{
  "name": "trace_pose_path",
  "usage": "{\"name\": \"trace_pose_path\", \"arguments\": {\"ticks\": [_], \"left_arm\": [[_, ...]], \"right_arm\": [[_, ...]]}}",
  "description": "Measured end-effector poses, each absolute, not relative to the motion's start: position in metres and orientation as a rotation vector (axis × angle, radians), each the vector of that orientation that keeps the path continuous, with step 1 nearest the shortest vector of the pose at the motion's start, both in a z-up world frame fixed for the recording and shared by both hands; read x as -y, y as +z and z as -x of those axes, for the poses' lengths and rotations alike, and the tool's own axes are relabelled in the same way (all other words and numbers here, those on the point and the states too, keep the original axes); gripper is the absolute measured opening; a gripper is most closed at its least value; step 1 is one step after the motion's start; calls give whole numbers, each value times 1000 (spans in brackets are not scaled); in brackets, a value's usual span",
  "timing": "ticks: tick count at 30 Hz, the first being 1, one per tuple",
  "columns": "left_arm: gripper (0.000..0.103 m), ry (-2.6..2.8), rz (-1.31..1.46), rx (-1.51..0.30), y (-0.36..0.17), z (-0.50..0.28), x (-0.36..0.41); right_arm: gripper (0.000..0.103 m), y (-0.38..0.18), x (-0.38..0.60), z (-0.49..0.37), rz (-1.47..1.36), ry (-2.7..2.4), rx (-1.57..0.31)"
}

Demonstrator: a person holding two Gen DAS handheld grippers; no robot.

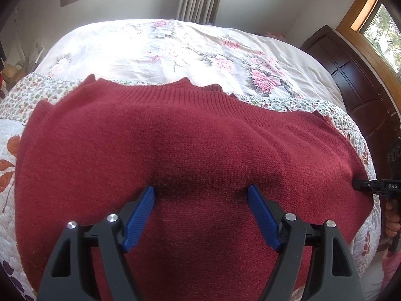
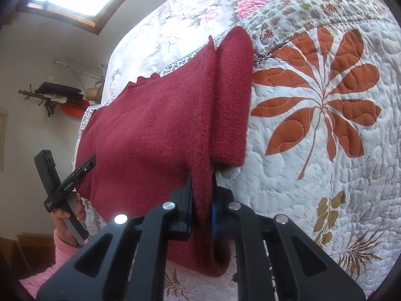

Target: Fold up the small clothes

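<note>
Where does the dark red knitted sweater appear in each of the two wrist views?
Left wrist view: the dark red knitted sweater fills the centre, lying under the open left gripper.
Right wrist view: it lies left of centre, with the right gripper pinching its edge.
Shared landmark: the white quilted floral bedspread.

Sweater (image 1: 190, 135) on quilt (image 2: 313, 150), atop bedsheet (image 1: 175, 47)
</note>
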State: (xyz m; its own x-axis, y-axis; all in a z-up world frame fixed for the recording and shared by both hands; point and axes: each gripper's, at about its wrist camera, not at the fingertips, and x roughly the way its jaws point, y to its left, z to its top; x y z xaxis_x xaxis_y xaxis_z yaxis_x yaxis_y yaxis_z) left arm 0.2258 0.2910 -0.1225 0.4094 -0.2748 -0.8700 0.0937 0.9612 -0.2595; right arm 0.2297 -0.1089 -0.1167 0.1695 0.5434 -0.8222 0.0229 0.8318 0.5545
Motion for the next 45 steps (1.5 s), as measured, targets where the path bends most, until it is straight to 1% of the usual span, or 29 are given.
{"name": "trace_pose_path", "arguments": {"ticks": [4, 17, 20, 21, 23, 27, 33, 38, 45], "left_arm": [[79, -236, 185, -1134, -126, -228, -292], [82, -237, 183, -1147, -134, -232, -290], [82, -242, 196, -1168, -130, -234, -292], [79, -249, 204, -1177, -126, -235, -294], [78, -262, 227, -1191, -116, -235, -302], [78, -243, 281, -1159, -97, -229, -334], [79, -198, 312, -1131, -86, -218, -370], [79, -181, 330, -1132, -86, -208, -387], [79, -180, 373, -1139, -90, -201, -401]], "right_arm": [[9, -118, 103, -229, -469, 379, -1365], [9, -133, 113, -230, -560, 361, -1388], [9, -122, 112, -233, -568, 327, -1417], [9, -112, 109, -235, -557, 317, -1416], [9, -89, 102, -239, -540, 324, -1389], [9, -36, 63, -252, -440, 374, -1343], [9, 0, -33, -270, -283, 506, -1322], [9, -6, -111, -277, -168, 592, -1351], [11, -56, -172, -276, -45, 622, -1460]]}}
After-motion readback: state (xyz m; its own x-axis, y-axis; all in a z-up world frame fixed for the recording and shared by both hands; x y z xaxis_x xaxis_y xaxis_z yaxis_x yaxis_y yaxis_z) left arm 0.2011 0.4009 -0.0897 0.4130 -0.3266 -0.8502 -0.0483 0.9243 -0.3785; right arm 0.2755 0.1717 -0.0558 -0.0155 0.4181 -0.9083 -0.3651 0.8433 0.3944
